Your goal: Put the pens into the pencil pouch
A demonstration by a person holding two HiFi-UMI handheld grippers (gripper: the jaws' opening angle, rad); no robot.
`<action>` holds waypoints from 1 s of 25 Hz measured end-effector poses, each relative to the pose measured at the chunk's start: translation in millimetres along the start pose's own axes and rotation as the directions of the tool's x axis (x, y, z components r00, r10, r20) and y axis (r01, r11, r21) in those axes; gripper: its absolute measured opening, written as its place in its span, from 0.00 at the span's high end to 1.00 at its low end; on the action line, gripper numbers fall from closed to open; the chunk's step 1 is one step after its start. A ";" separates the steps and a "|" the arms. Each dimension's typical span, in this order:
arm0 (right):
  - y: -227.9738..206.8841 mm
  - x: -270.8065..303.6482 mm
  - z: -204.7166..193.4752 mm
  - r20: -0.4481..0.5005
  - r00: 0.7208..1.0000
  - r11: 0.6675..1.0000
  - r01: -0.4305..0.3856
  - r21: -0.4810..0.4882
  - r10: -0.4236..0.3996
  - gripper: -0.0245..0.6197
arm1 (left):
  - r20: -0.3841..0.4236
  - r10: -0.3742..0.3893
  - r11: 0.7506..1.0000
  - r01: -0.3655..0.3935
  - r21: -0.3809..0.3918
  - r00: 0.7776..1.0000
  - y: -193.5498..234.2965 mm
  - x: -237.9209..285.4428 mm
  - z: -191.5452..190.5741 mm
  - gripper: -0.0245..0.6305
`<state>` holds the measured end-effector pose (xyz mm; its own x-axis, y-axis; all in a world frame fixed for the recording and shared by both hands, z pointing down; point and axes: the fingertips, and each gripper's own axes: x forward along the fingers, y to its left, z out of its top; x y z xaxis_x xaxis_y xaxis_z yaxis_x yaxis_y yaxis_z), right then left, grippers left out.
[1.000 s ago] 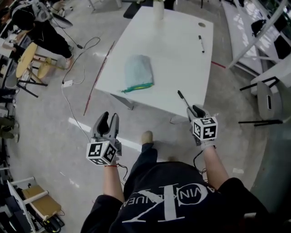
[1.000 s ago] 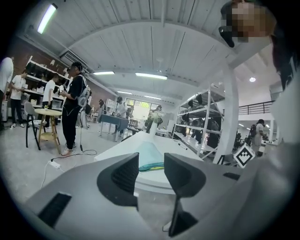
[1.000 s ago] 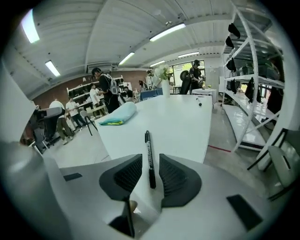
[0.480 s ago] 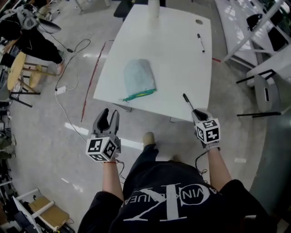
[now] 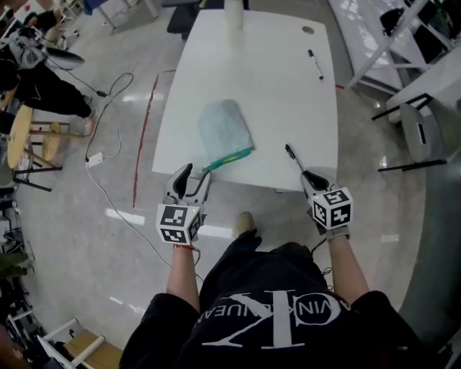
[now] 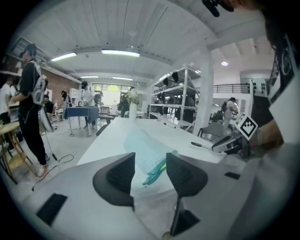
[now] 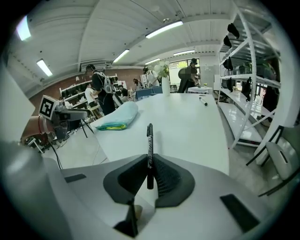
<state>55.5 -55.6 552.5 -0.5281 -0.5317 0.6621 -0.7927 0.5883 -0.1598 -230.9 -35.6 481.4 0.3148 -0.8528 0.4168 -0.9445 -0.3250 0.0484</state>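
Observation:
A pale teal pencil pouch point(image 5: 225, 132) with a green zip edge lies on the white table point(image 5: 281, 94), also seen ahead as the pouch point(image 6: 145, 152) and at the left as the pouch point(image 7: 116, 117). My left gripper point(image 5: 193, 180) hovers at the table's near edge just short of the pouch, its jaws opening with nothing between them point(image 6: 149, 174). My right gripper point(image 5: 311, 177) is shut on a black pen point(image 5: 294, 160), which sticks forward out of the jaws as the pen point(image 7: 149, 152). A second black pen point(image 5: 315, 63) lies at the table's far right.
A white vase point(image 5: 234, 11) stands at the table's far end, with a small round hole point(image 5: 308, 30) near it. Metal shelving point(image 7: 253, 79) and a chair point(image 5: 418, 137) stand to the right. Cables point(image 5: 108, 151) trail on the floor at the left. People stand in the background.
My left gripper has moved forward and right to the table's near edge by the pouch. My right gripper has shifted slightly forward with the pen in it.

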 end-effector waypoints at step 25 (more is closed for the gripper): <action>20.8 26.6 31.2 0.007 0.990 0.990 -0.141 -0.001 0.141 0.89 | -0.451 -0.015 0.805 0.279 0.524 0.892 -27.5 93.2 -28.1 0.68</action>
<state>15.4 -76.5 543.9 -0.6369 -0.4475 0.6277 -0.7098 0.6582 -0.2509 -178.3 -94.7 544.3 0.2523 -0.5714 0.7809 -0.6227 -0.7136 -0.3210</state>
